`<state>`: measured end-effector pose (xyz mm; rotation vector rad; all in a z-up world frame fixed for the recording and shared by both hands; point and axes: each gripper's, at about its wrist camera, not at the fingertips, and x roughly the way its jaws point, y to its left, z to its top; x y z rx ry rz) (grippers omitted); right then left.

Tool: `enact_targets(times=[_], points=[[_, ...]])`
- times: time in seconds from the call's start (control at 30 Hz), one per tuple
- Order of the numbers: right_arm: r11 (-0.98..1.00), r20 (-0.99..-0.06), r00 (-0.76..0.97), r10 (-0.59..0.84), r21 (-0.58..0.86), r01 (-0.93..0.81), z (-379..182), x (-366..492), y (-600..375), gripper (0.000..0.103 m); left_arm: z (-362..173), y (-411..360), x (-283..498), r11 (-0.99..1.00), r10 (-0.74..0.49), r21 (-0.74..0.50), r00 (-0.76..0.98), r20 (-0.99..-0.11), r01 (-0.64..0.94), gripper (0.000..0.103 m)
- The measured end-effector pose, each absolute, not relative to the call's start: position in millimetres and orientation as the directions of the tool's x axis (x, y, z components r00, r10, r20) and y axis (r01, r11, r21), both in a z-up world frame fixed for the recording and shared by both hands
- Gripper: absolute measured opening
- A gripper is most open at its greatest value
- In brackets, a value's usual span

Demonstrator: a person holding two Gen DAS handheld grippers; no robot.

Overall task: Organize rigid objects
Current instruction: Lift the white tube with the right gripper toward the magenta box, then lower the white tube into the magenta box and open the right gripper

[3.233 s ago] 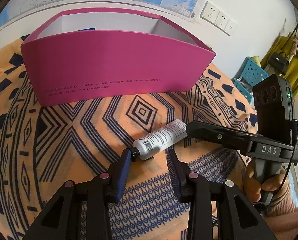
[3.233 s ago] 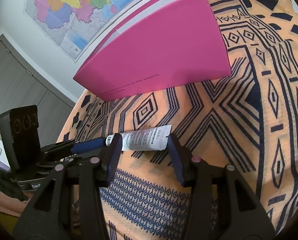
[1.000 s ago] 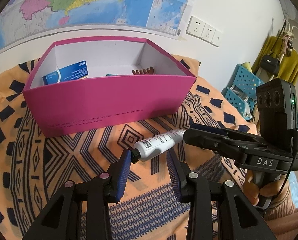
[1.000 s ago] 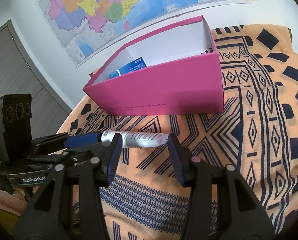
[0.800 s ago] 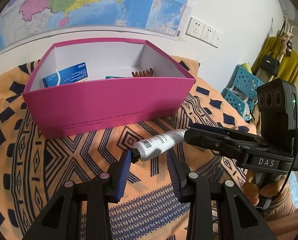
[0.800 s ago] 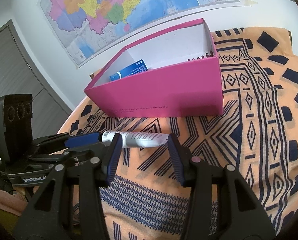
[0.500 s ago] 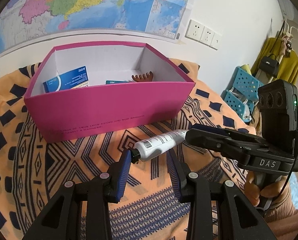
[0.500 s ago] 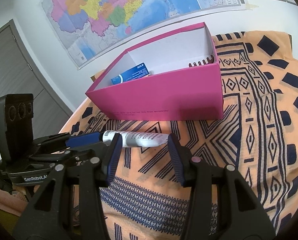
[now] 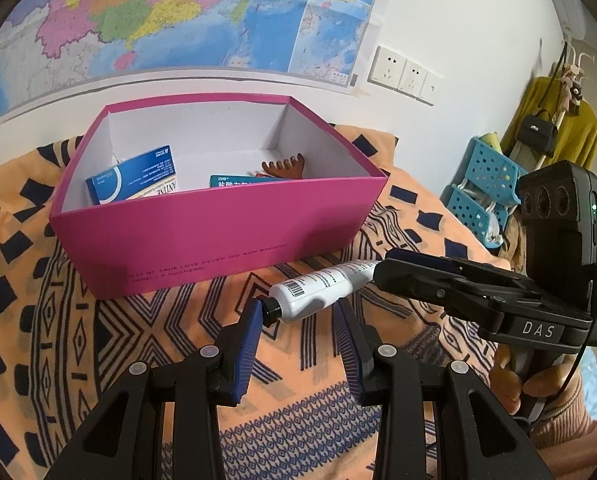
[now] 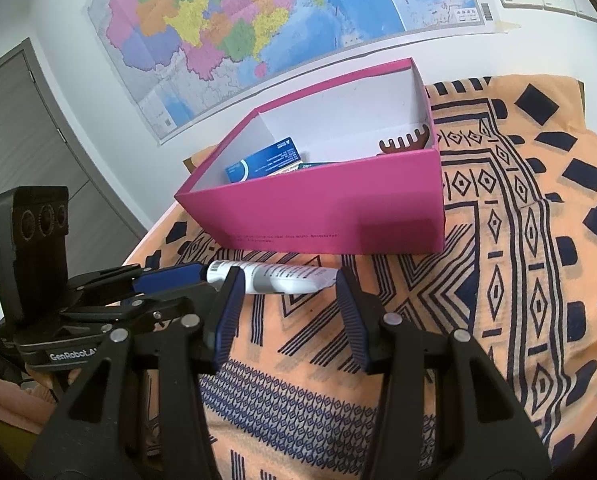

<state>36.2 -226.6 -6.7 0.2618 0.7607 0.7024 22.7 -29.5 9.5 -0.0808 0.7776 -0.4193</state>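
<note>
- Left wrist view: the left gripper (image 9: pixel 300 312) has its jaws clenched on the white tube (image 9: pixel 318 288). The black cap is against the pad at frame left and the tube's body against the pad at frame right, so the tube lies slanted across the gap.
- The tube runs up and to the right. Its far end meets the fingertips of the right gripper (image 9: pixel 382 268), which a hand (image 9: pixel 514 384) holds at the right edge.
- Above the tube, at centre frame, stands the open pink box (image 9: pixel 218 232) on the orange patterned cloth (image 9: pixel 98 340). Inside it are a blue carton (image 9: pixel 134 176) at the left and a brown comb (image 9: pixel 284 166) at the right.
- A wall map (image 9: pixel 178 12) fills the top of the frame. White sockets (image 9: pixel 404 76) are at the upper right and blue baskets (image 9: pixel 486 176) at the right.
- Right wrist view: the tube (image 10: pixel 286 276) lies crosswise at the tips of the right gripper (image 10: pixel 288 292). Its crimped end is at the finger on frame right, and its body passes behind the finger on frame left.
- I cannot tell whether these jaws press on the tube.
- At lower left, the left gripper (image 10: pixel 194 274) has the cap end.
- The box (image 10: pixel 338 208) sits just above the tube, at centre frame on the cloth (image 10: pixel 518 280). It holds the carton (image 10: pixel 264 162) and the comb (image 10: pixel 406 144).
- The map (image 10: pixel 258 20) is at the top and a grey door (image 10: pixel 22 128) at the left.
</note>
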Motion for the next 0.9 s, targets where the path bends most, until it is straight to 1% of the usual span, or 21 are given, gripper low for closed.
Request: enact_targets(times=[0.27, 0.3, 0.33, 0.9], points=[[0.745, -0.535, 0.520, 0.666, 0.453, -0.489, -4, 37, -229, 0.050, 12, -31, 23, 0.914, -0.397, -0.219, 0.640, -0.658, 0.342, 0.037], [0.745, -0.533, 0.521, 0.666, 0.451, -0.491, -3, 37, -229, 0.050, 12, -31, 24, 0.913, -0.399, -0.220, 0.640, -0.657, 0.344, 0.039], [0.743, -0.532, 0.519, 0.669, 0.452, -0.493, -2, 37, -229, 0.050, 13, -31, 24, 0.913, -0.400, -0.221, 0.641, -0.654, 0.344, 0.040], [0.745, -0.518, 0.535, 0.667, 0.442, -0.500, 4, 38, -230, 0.050, 19, -33, 24, 0.914, -0.398, -0.210, 0.661, -0.636, 0.348, 0.040]])
